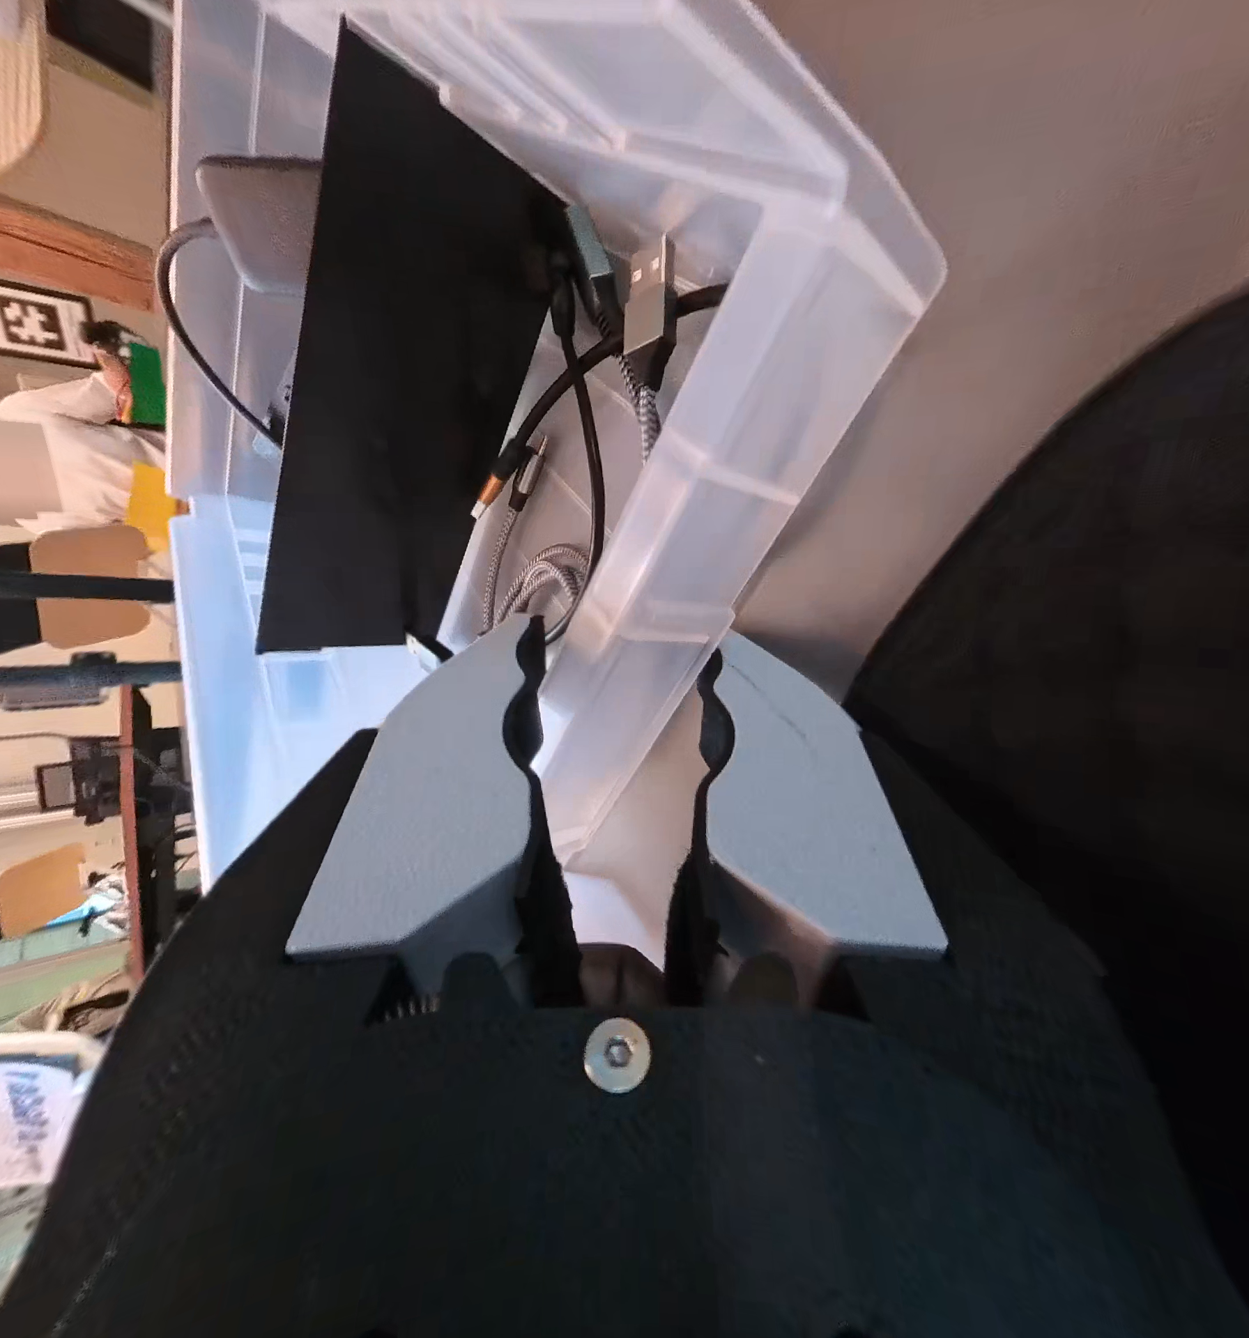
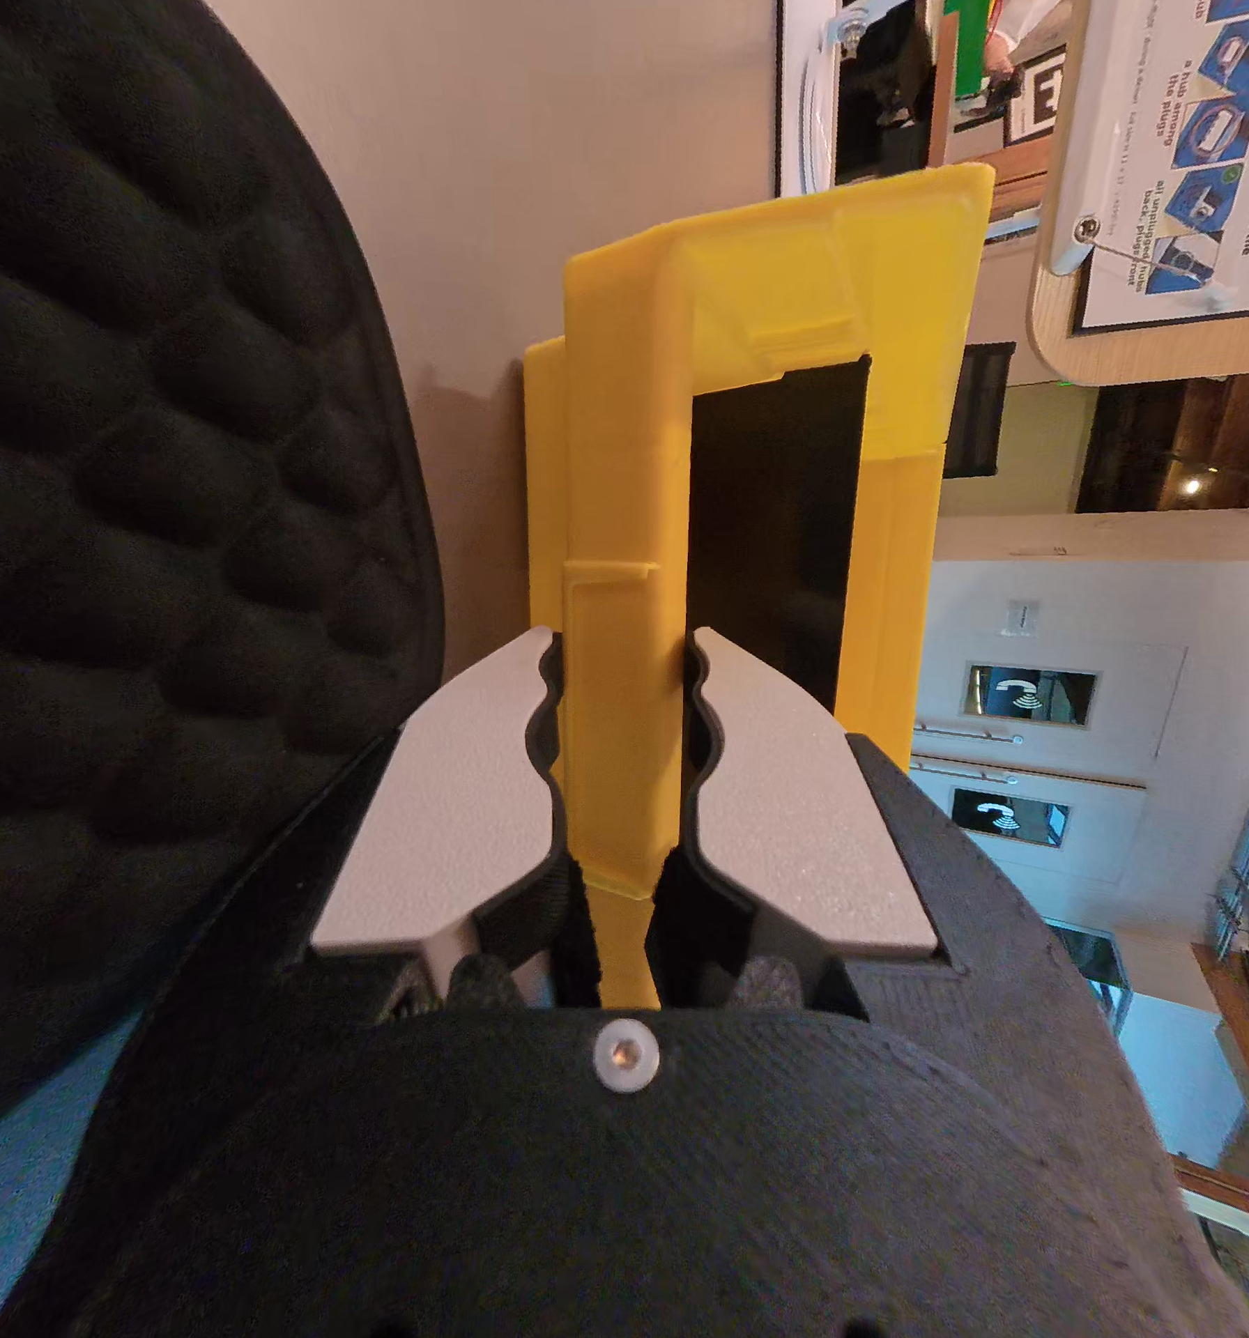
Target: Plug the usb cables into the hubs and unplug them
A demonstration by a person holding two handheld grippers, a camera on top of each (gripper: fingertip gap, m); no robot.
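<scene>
Two tongs (image 1: 621,644) (image 2: 621,644) gripping bins (image 1: 687,550) (image 2: 621,724)

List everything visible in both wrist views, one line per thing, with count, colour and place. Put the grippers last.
Clear plastic bin: one, translucent, its wall between the left gripper's fingers.
Black panel: one, inside the clear bin.
USB hub: one, grey, behind the panel's upper left edge.
USB cables: several, black and braided grey, loose in the clear bin; exact count unclear.
USB-A plug: one, grey metal, unplugged, near the bin's upper wall.
Yellow bin: one, yellow with a black panel inside, its wall between the right gripper's fingers.
Black foam pad: one, dimpled, left edge of right view.
Left gripper: grey fingers, closed on the clear bin.
Right gripper: grey fingers, closed on the yellow bin.
</scene>
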